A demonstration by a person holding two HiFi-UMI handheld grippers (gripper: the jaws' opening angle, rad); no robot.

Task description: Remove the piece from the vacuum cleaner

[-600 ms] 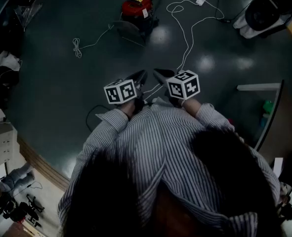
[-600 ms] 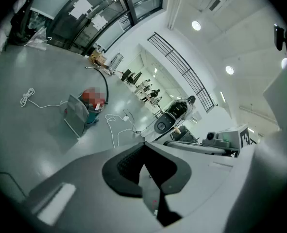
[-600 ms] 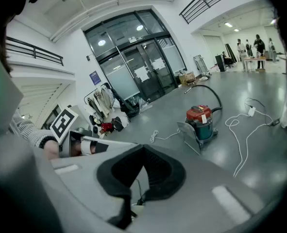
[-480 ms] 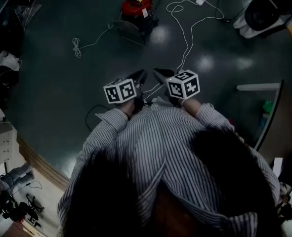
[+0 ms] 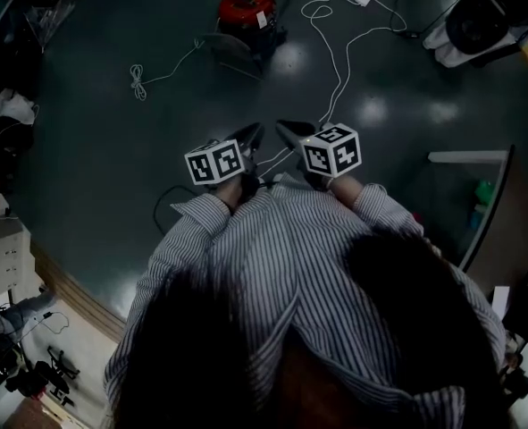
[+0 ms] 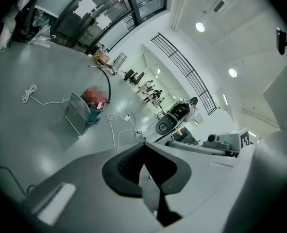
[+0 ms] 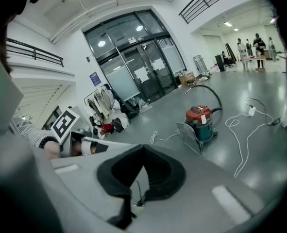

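The vacuum cleaner, a small drum with a red top and a black hose, stands on the dark floor far ahead. A flat grey panel-like piece leans at its front; it shows too in the left gripper view and the right gripper view, beside the vacuum. My left gripper and right gripper are held side by side close to my chest, well short of the vacuum. Both are shut with nothing between the jaws, left and right.
A long white cable with a plug block snakes across the floor right of the vacuum. A coiled white cord lies to its left. A round black-and-white machine sits at the far right, a desk edge nearer right, and clutter along the left.
The head view has tipped slightly, so the vacuum sits a little higher in the frame. Both grippers stay together, shut, in the same place.
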